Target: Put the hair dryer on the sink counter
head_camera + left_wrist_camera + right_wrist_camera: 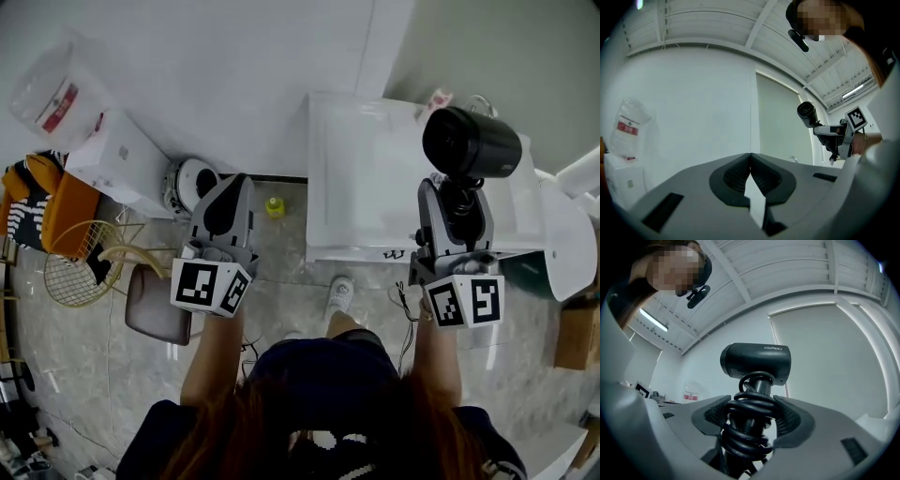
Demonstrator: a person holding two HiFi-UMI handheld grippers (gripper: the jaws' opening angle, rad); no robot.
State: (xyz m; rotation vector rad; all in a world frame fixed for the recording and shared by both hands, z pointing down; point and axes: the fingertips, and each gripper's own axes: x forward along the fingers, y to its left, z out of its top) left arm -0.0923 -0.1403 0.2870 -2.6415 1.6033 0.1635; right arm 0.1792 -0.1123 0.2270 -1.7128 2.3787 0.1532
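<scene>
A black hair dryer [469, 143] [756, 361] stands upright in my right gripper [456, 208] [752, 414], which is shut on its handle with the black cord coiled round it. In the head view the dryer's head hangs over the right part of the white sink counter [366, 178]. My left gripper [225, 211] [750, 176] is raised to the left of the counter, shut, with nothing between its jaws. From the left gripper view the hair dryer [807, 114] and right gripper show at the far right.
A white box [127, 159] with a clear bag [52, 89] on it stands at the left wall. On the floor lie a badminton racket [75, 267], a brown stool [159, 305], a small yellow bottle [274, 206] and a round white appliance [187, 183]. A faucet [480, 101] sits at the counter's back.
</scene>
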